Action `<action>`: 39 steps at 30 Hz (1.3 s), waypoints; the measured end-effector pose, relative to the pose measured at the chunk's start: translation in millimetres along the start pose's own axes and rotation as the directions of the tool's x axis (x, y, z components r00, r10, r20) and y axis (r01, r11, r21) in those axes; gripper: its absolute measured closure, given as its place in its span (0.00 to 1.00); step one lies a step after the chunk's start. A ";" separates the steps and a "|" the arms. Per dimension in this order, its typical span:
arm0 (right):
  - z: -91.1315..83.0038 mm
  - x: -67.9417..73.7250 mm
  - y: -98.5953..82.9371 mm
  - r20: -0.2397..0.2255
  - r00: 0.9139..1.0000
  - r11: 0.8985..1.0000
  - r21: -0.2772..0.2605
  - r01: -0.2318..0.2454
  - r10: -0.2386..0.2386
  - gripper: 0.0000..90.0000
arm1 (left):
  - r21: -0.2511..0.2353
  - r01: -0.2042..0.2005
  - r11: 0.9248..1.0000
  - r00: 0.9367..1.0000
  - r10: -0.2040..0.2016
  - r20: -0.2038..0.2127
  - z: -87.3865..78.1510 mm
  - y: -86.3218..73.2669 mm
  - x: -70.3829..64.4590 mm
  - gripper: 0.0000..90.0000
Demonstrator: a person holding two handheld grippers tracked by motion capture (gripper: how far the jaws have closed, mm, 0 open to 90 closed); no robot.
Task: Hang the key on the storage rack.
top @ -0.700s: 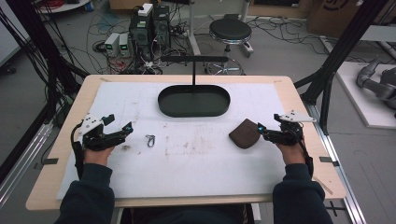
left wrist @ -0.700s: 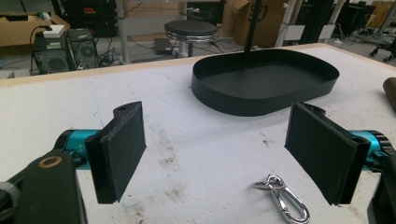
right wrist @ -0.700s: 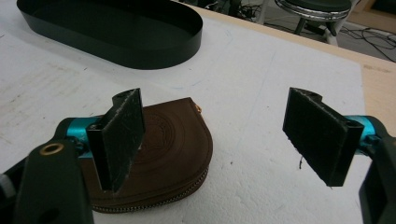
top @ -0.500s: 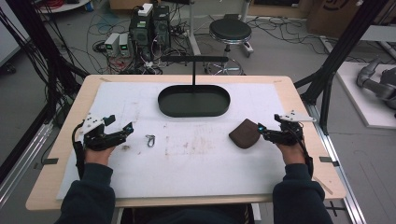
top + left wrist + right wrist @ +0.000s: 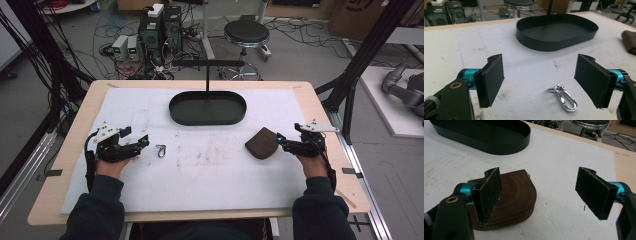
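Both tongs gape wide and empty: left tongs (image 5: 540, 82) straddle the small metal clip (image 5: 563, 98) lying flat on the worktop (image 5: 210, 170), right tongs (image 5: 537, 195) sit off-centre over the brown zip pouch (image 5: 516, 197); likely risks are the thin clip skidding out, or the pouch being nudged aside.

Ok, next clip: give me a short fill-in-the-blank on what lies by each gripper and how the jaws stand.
1. The left gripper has its jaws ____.
2. The metal clip lies on the white mat in front of the ____ gripper.
3. The brown pouch lies beside the ____ gripper.
4. The black tray is ____.

Missing words: open; left; right; empty
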State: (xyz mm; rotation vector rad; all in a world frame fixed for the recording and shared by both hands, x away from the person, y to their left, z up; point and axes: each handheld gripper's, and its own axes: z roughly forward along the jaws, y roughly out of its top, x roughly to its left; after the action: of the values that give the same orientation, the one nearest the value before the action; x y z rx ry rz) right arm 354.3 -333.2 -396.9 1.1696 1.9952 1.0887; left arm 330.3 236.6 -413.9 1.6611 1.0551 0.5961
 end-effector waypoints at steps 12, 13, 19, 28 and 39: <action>0.4 1.6 1.3 0.015 1.000 1.000 0.004 0.008 -0.008 0.24 | 0.203 0.006 0.979 0.993 -0.030 0.115 12.4 -7.3 -11.6 0.57; 0.0 1.4 1.3 0.016 1.000 1.000 0.002 0.005 -0.005 0.24 | 0.216 0.008 0.976 0.992 -0.035 0.122 12.8 -7.8 -12.4 0.59; -0.3 0.7 1.0 0.018 1.000 1.000 0.004 0.004 -0.005 0.24 | 0.272 0.010 0.962 0.988 -0.052 0.147 18.8 -10.6 -17.9 0.65; 1.6 3.2 1.6 0.017 1.000 1.000 0.011 0.016 -0.016 0.24 | 0.312 0.095 0.945 0.986 -0.132 0.099 38.7 -13.9 -19.2 0.66; 2.1 3.2 1.0 0.019 1.000 1.000 0.019 0.019 -0.019 0.24 | 0.353 0.003 0.935 0.996 -0.035 0.085 61.0 -13.1 -28.3 0.72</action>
State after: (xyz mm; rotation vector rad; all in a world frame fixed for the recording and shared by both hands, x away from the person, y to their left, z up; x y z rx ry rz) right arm 354.9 -329.3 -397.3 1.1638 2.0020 1.0475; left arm 360.4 183.0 -443.8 1.9666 1.1597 0.3250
